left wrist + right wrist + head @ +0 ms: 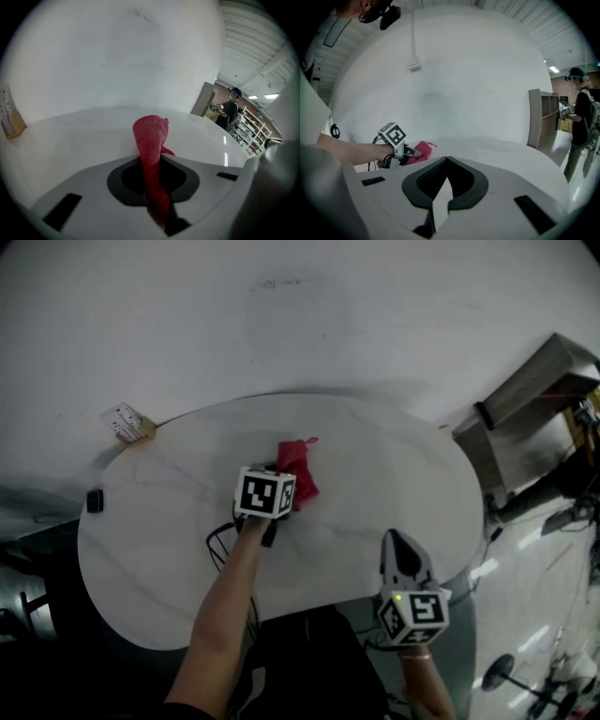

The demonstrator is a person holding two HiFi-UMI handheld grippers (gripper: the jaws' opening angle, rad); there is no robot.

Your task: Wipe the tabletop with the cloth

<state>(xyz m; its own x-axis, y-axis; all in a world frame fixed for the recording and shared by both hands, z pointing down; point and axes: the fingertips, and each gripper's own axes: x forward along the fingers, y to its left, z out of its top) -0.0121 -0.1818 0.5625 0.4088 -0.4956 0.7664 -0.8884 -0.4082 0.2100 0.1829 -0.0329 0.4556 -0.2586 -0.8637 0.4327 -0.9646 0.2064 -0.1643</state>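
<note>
A red cloth (299, 470) lies bunched on the white oval tabletop (394, 474), a little behind its middle. My left gripper (284, 487) is shut on the cloth's near end, under its marker cube. In the left gripper view the cloth (150, 138) runs up from between the closed jaws of that gripper (153, 164) and ends in a crumpled knob over the table. My right gripper (395, 542) hovers at the table's front right edge, apart from the cloth. Its jaws (446, 158) meet at the tips with nothing between them. From there the cloth (420, 151) shows at the left.
A small card stand (127, 423) sits at the table's far left rim, and a black object (94, 501) at the left edge. A black cable (218, 542) trails by my left forearm. A grey cabinet (530, 395) stands right of the table. A person (582, 117) stands far right.
</note>
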